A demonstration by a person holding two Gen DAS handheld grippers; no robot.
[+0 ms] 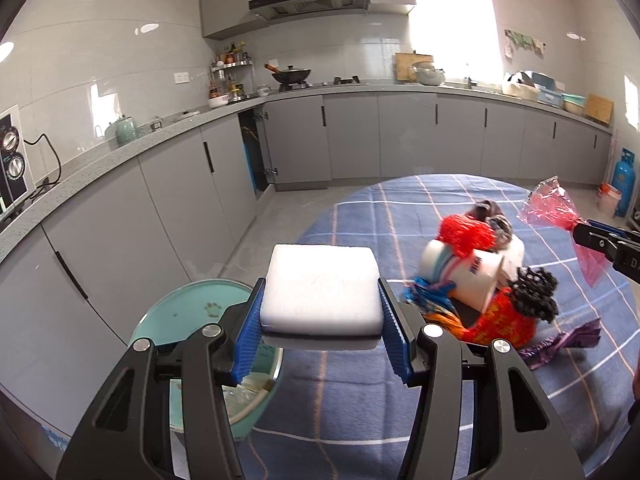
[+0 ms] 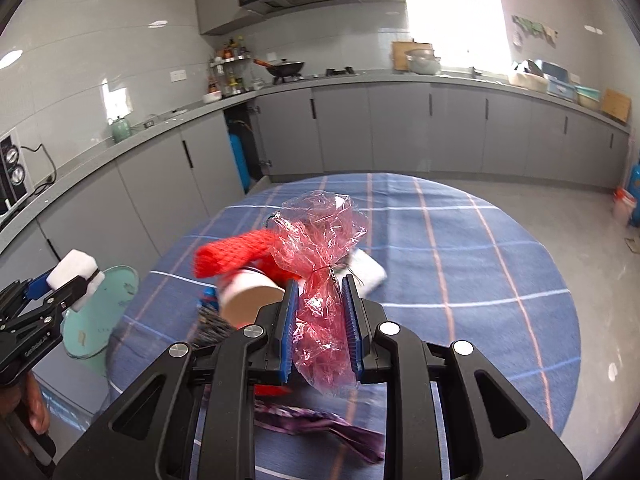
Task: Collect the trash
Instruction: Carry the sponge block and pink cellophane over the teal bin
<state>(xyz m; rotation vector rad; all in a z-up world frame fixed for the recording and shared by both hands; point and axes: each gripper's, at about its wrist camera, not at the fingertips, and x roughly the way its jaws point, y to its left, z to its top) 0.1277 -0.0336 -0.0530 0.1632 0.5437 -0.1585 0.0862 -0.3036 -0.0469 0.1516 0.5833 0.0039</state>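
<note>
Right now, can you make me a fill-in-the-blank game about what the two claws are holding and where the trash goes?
1. The left claw squeezes a white foam ____.
2. The right claw pinches a crinkly plastic bag whose colour is ____.
3. The trash pile lies on a checked cloth that is mostly ____.
4. The teal bin stands on the ____ side of the table.

Missing words: block, pink, blue, left
</note>
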